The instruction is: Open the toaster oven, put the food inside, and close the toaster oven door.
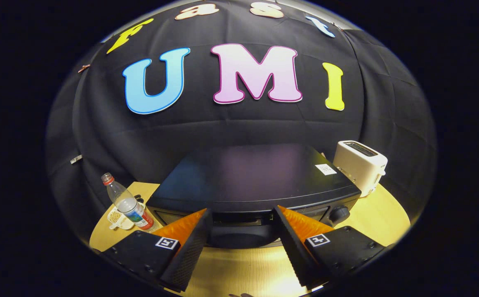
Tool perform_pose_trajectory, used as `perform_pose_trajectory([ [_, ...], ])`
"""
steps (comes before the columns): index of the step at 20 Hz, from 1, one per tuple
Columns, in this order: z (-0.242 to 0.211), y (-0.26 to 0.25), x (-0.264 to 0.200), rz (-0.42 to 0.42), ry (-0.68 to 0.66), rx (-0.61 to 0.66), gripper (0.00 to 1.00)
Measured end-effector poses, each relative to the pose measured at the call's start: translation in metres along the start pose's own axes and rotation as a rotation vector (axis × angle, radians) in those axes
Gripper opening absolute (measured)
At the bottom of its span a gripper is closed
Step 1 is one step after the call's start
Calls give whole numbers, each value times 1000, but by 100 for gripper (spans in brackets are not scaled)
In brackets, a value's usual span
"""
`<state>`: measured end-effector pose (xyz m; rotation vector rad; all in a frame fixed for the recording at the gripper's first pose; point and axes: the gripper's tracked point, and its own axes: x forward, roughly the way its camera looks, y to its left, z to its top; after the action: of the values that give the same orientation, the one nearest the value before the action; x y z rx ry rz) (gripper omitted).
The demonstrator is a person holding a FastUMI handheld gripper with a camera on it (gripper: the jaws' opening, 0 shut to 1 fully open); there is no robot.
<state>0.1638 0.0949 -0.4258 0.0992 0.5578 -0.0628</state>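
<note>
Hovering low over the wooden worktop, the tongs are spread wide apart, gripping nothing, with their two fingers reaching toward the front of the black toaster oven. The oven sits just ahead of the fingertips, square in the middle of the worktop, and its flat dark top is seen from slightly above. One fingertip lines up near the left part of the oven's front and the other near the right part, so the upper edge of the door and a dark rounded shape below it fall in the gap between them. I cannot tell whether either fingertip actually touches the oven front. The door looks closed from here, though most of it is hidden behind the fingers. A round black knob sits on the oven's front at its right end, just beyond the right finger. A small white sticker lies on the oven's top near its right rear corner.

To the right of the oven, near its back corner, stands a white slot toaster. To the left of the oven a clear plastic bottle with a red cap stands tilted in this view, and a small white cup holding something pale sits just beside its base.
</note>
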Motion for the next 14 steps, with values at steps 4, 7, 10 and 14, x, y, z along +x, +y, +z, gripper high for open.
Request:
perform_pose_trajectory([
  [4,-15,1,-12,8,34,3,97],
  [7,-33,-1,-30,12,84,22,97],
  [10,-56,-3,-50,15,149,24,97],
  [14,-93,-6,-72,19,249,67,97],
])
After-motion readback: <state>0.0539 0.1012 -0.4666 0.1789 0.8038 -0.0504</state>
